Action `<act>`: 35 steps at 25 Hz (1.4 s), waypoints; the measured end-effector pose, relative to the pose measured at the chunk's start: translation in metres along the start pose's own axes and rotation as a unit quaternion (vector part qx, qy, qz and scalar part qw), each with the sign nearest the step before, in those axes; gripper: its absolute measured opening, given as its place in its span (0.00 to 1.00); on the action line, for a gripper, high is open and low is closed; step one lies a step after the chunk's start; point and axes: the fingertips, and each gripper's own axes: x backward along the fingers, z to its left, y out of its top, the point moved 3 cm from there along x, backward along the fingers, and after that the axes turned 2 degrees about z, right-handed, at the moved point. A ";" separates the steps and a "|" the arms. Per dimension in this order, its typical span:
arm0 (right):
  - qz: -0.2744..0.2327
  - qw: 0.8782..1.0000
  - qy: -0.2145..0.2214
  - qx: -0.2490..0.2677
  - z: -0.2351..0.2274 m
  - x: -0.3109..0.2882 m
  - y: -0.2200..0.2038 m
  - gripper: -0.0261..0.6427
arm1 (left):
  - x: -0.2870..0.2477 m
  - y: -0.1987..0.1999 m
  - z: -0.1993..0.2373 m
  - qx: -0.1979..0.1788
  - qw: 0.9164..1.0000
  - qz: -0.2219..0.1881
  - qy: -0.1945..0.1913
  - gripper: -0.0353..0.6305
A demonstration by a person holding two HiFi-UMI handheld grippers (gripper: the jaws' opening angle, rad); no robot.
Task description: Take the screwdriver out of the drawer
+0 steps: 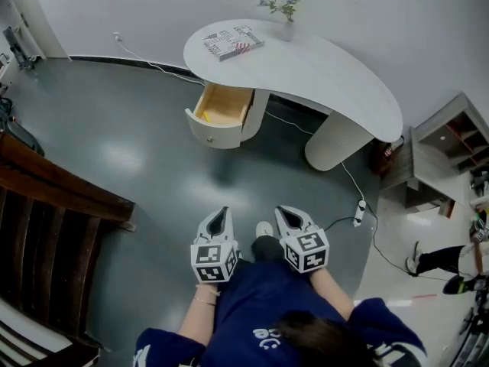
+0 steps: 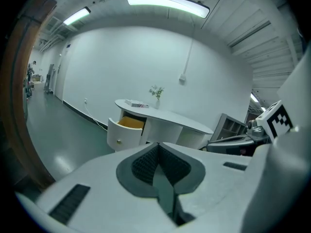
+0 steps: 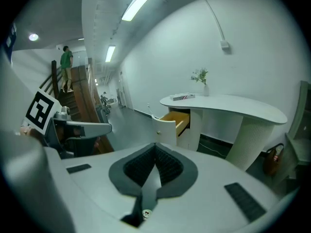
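Hovering far from the drawer point(image 1: 220, 115), left tool point(image 1: 220, 216) and right tool point(image 1: 285, 214) sit clenched, empty; arriving shut could shove the screwdriver point(image 1: 205, 116).

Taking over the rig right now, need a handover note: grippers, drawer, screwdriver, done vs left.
Left gripper: jaws together, empty.
Right gripper: jaws together, empty.
Both are held close to the person's body, well short of the desk.
Wood-lined white drawer of the curved white desk stands open. Small yellow object lies at its left side, probably the screwdriver; too small to confirm.
Done: drawer open.
Left: approach, open a gripper, grasp the screwdriver, lift it out.
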 end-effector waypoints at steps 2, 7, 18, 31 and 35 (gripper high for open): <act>0.004 1.000 0.001 -0.016 -0.002 -0.005 -0.004 0.05 | -0.003 -0.001 0.000 0.001 1.000 0.004 -0.016 0.06; 0.006 0.999 0.017 -0.031 -0.016 -0.029 0.000 0.05 | -0.014 -0.004 0.005 -0.002 1.000 0.011 -0.004 0.06; 0.014 0.996 0.092 0.001 -0.053 -0.127 0.063 0.05 | -0.080 0.041 0.050 0.021 0.997 0.007 0.077 0.06; 0.020 0.987 0.159 0.020 -0.125 -0.211 0.130 0.05 | -0.189 0.093 0.055 0.029 0.992 0.017 0.123 0.06; 0.028 0.984 0.177 0.024 -0.143 -0.227 0.138 0.05 | -0.215 0.100 0.049 0.035 0.991 0.021 0.131 0.06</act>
